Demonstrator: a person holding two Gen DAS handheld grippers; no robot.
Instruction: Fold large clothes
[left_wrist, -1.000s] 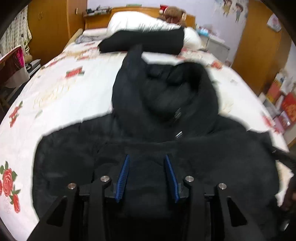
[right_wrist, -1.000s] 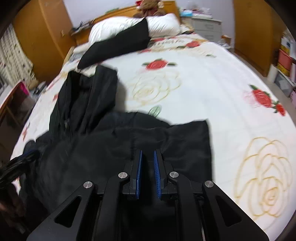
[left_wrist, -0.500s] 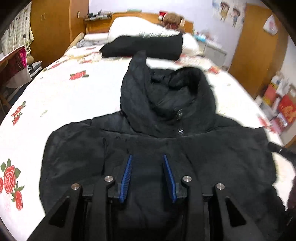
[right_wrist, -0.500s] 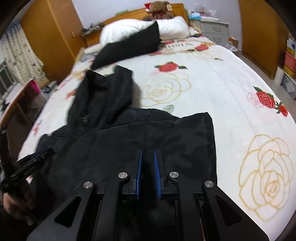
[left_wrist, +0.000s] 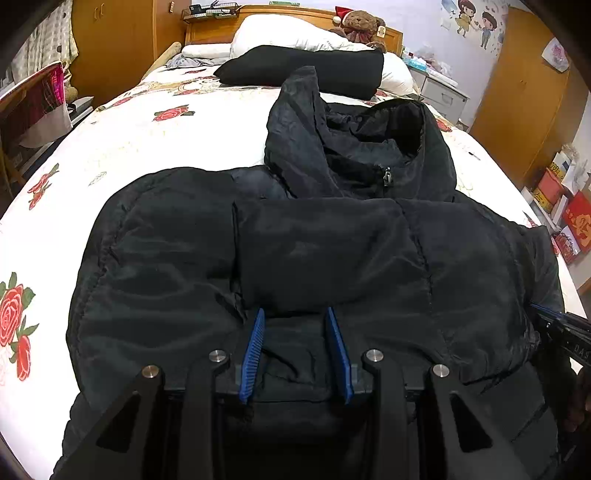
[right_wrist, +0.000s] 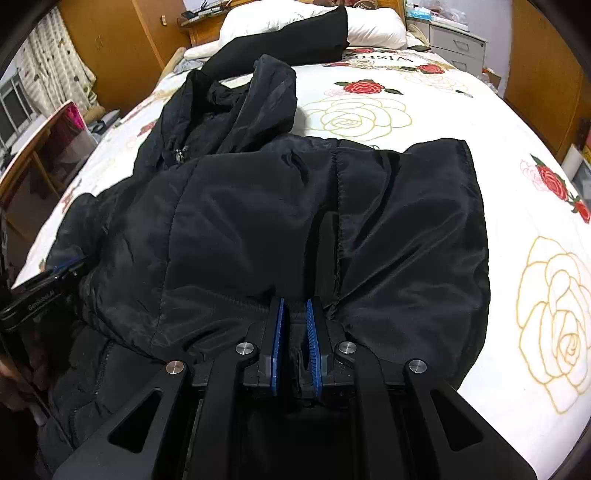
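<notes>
While both of my grippers carry the lower part of the black hooded jacket (left_wrist: 332, 251) toward the hood, I note the following. My right gripper (right_wrist: 294, 332) has its jaws nearly together, pinching a fold of fabric between the blue pads. My left gripper (left_wrist: 295, 347) stands wider, with a thick bunch of the hem filling the gap and the pads pressed against it.

Compared with a second ago, the folded edge lies nearer the hood (left_wrist: 354, 147), at twelve o'clock in the left view, and the zipper pull (left_wrist: 388, 177) sits just beyond that edge. In the right view the hood lies at eleven o'clock.

The jacket rests on the rose-print bedspread (right_wrist: 443, 122), with a black bundle (left_wrist: 306, 66) against the pillows at the far end.

I judge the bottom-to-top fold nearly laid; setting down and releasing remain.
</notes>
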